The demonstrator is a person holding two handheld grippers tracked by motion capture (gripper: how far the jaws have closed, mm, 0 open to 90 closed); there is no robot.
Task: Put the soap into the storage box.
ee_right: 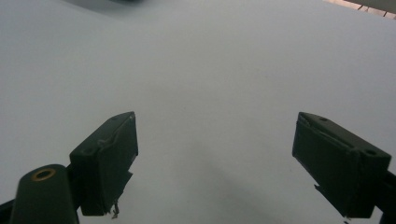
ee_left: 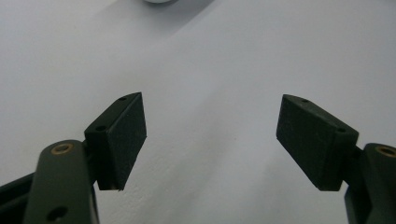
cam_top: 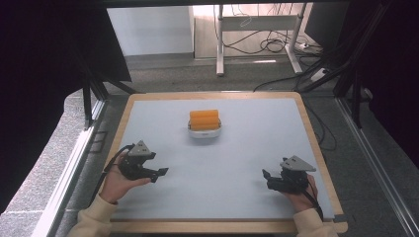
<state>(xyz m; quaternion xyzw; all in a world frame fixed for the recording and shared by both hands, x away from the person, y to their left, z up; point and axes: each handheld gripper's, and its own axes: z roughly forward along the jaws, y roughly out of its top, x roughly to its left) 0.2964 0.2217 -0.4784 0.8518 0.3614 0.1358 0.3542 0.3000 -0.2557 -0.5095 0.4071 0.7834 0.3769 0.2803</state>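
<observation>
So you start from the biggest thing: the desk (cam_top: 247, 197), pale grey top w/ a wood rim, is bare except for one item. Toward the far edge, about midway between the left and right edges, stands a small white tray (cam_top: 204, 133), and on it lie orange blocks (cam_top: 204, 119), stacked. Material I cannot tell from here; they look like sponge or foam, so my guess is light and soft, and they will squash if you squeeze hard. The tray looks like thin plastic, also light, prob. slippery on this smooth top, so it may slide when you push on it.

Where to take hold: I think the long sides of the top block, near the middle, w/ a gentle grip. If you want the tray instead, take its rim at a short end and hold the other end steady.

Your left gripper (cam_top: 159, 173) is near the left edge, jaws spread wide, nothing between them. Your right gripper (cam_top: 267, 177) is near the right edge, toward the near corner, also spread and empty. Both are well apart from the tray.
</observation>
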